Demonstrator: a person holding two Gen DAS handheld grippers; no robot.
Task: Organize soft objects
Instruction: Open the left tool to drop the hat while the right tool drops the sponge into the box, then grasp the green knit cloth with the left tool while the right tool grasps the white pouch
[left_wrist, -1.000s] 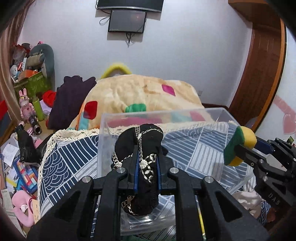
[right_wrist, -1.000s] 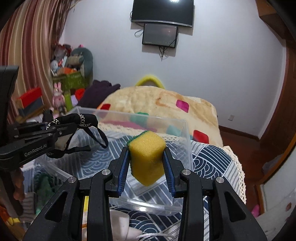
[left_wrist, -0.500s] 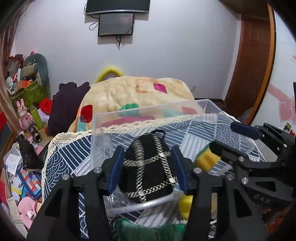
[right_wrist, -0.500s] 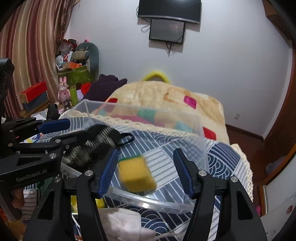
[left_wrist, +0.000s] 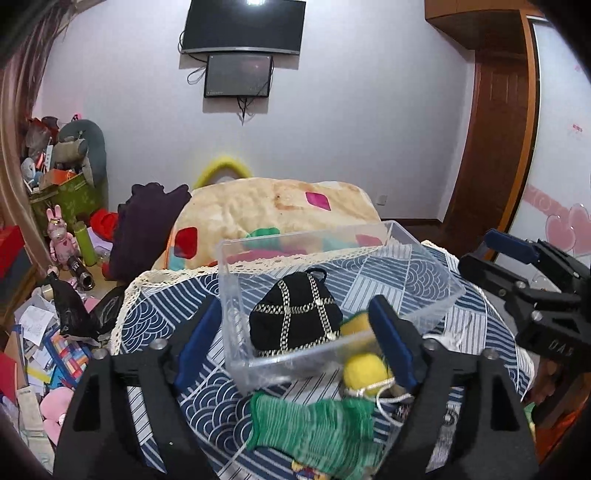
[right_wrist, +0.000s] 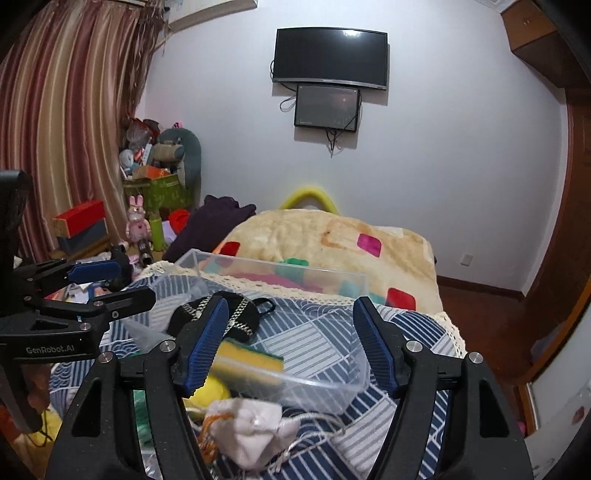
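Observation:
A clear plastic bin (left_wrist: 417, 258) stands on a blue patterned cloth. Inside it lie a black pouch with silver chains (left_wrist: 293, 319) and a yellow-green sponge (right_wrist: 249, 360). The pouch also shows in the right wrist view (right_wrist: 240, 317), the bin too (right_wrist: 332, 391). My left gripper (left_wrist: 295, 343) is open and empty, just in front of the bin. My right gripper (right_wrist: 288, 343) is open and empty above the bin's near wall. In front of the bin lie a green knitted piece (left_wrist: 314, 428), a yellow ball (left_wrist: 364, 371) and a white drawstring pouch (right_wrist: 251, 428).
The cloth-covered table (left_wrist: 155, 321) has a lace edge. A bed with a beige patterned blanket (left_wrist: 273, 206) lies behind it. Toys, boxes and papers (left_wrist: 48, 332) crowd the floor at the left. A wooden door (left_wrist: 495, 147) is at the right.
Both grippers opened and pulled back. The black pouch and the sponge dropped from the fingers into the clear bin and lie there.

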